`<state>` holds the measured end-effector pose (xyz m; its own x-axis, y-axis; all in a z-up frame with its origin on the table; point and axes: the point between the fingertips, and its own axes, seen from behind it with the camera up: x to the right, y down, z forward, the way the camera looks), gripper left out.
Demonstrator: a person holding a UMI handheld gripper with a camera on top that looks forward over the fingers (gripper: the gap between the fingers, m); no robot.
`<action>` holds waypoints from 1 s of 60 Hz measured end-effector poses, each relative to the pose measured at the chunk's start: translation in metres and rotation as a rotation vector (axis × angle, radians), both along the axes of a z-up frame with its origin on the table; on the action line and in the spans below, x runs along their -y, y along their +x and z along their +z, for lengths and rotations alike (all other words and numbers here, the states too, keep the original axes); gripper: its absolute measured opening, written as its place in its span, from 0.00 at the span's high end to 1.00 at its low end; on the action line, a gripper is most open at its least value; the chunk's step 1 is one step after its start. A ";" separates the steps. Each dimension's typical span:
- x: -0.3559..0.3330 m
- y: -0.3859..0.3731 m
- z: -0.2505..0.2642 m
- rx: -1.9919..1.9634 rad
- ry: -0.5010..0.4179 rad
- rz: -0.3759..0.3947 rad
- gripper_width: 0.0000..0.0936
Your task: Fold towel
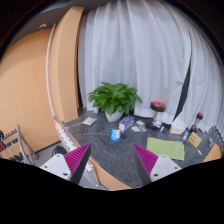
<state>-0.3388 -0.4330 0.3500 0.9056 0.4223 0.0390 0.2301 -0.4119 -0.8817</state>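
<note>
My claw (111, 160) is spread wide with nothing between its fingers, the magenta pads (76, 157) facing each other across an empty gap, held up well above the counter (105, 140). The towel (165, 149), a flat green rectangle, lies on that counter ahead of my right finger and off to the right, so I judge the coming move to be a drop forward and rightward; its long axis seems to run roughly side to side across my line of sight, with its near long edge the one closest to me. Left of the towel and farther back stands a leafy potted plant (114, 99), with small cluttered items around it and white curtains (140, 50) behind. No writing is legible to me.
</note>
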 end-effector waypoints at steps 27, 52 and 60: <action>-0.154 0.092 -0.233 0.108 -0.204 -0.124 0.10; -0.407 0.165 -0.363 0.108 -0.211 -0.314 0.12; -0.423 0.166 -0.363 0.228 -0.119 -0.292 0.50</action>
<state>-0.1723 -0.0099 -0.0127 0.9621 0.1618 0.2197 0.2728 -0.5852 -0.7636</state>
